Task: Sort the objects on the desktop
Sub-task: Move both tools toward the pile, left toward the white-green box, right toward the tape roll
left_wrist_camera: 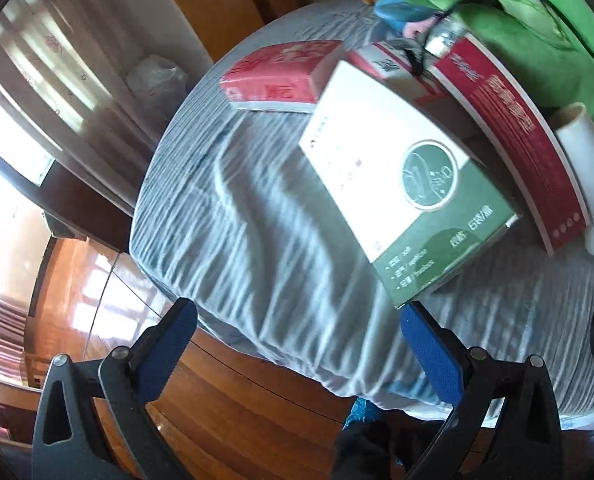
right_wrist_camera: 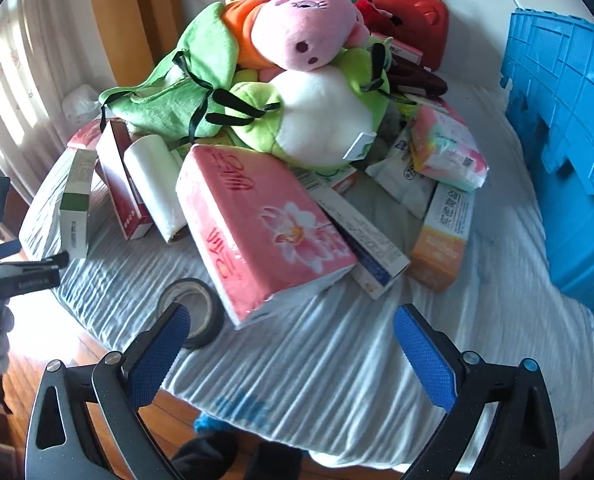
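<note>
Standing beside a round table draped in a pale ribbed cloth (right_wrist_camera: 317, 360), I see a heap of things waiting to be sorted and two hand-held claws poised at its near edge. The right gripper (right_wrist_camera: 291, 354) is spread wide and empty, its blue pads apart over bare cloth. Just ahead of it lies a pink tissue pack (right_wrist_camera: 257, 228), tilted, its far end propped up on the pile and its near corner down on the cloth. I judge it light and squashy under a slick plastic wrap, so a hold across its narrow width near the low corner looks safest. A roll of black tape (right_wrist_camera: 195, 312) lies flat on the cloth, partly behind the left pad and touching the pack's corner. The left gripper (left_wrist_camera: 299, 338) is also wide and empty. A green and white box (left_wrist_camera: 405, 184) lies tilted just beyond its right pad, leaning on a long red box (left_wrist_camera: 513, 132). It looks like stiff, light cardboard, best pinched across its thin edges. Soft plush toys (right_wrist_camera: 297, 80) crown the heap, and a blue crate (right_wrist_camera: 569, 140) stands well apart on the right.
</note>
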Available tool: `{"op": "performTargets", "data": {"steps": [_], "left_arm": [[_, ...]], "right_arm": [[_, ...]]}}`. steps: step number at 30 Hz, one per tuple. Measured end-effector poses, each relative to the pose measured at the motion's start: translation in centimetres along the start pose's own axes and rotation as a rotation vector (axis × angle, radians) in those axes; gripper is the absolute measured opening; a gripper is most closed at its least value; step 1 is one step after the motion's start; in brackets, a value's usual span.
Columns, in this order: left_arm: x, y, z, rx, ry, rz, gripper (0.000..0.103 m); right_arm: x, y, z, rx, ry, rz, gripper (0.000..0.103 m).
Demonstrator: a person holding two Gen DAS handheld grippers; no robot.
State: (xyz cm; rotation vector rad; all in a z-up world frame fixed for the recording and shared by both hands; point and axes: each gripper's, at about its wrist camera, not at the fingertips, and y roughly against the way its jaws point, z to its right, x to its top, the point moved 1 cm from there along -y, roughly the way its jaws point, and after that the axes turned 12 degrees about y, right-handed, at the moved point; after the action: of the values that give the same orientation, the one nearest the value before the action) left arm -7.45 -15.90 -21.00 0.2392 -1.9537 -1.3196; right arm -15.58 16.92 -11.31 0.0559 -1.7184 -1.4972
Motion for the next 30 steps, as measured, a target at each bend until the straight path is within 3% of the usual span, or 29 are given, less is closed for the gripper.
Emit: {"op": "performTargets", "data": {"steps": [5,8,11,14,15,21,26,28,30], "left_arm": [[2.7,3.5,-2.1,-0.174,0.099,0.02,0.103],[4.5,2.9,0.1,-0.215,0.074,0.009,0.103],[5.7,0.6,2.4,-0.256,0.078,-0.051,0.103],[5.5,-2.4,4.5,-0.24,0.039,-0.121,0.103],[5.6,-2.1,4.5,-0.263,0.043,-0.085,0.103],[5.1,-1.8,3.0,-0.279,-0.1,-0.065,0.103],[6.1,-2.1,0.5,-0.32,-0.006,-0.122,0.103],[6.9,-1.5,1.4,-0.361,0.058,-0.139,0.103],[6.9,-1.3,3.3,-0.323,0.07,-0.188,0.103]], "right_arm": [[0.1,0.0,-0.7,-0.024,-0.075,-0.002,0.103],[0.0,0.2,-1.2,-0.028,-0.123,-0.003,0.103],[-0.5,0.1,-2.2,-0.055,-0.169,-0.025,0.103],[-1.3,-0.2,-3.2,-0.061,-0.215,-0.049,0.103],[-1.5,-0.4,-3.6,-0.058,-0.223,-0.056,0.103],[-1.7,-2.8,-5.9,-0.018,-0.263,-0.095,0.103],[-0.5,-4.4,-7.1,-0.032,-0.258,-0.101,0.103],[-0.2,-4.8,-7.0,-0.043,-0.261,-0.105,0.103],[0.1,-5.1,-7.0,-0.05,-0.264,-0.113,0.103]]}}
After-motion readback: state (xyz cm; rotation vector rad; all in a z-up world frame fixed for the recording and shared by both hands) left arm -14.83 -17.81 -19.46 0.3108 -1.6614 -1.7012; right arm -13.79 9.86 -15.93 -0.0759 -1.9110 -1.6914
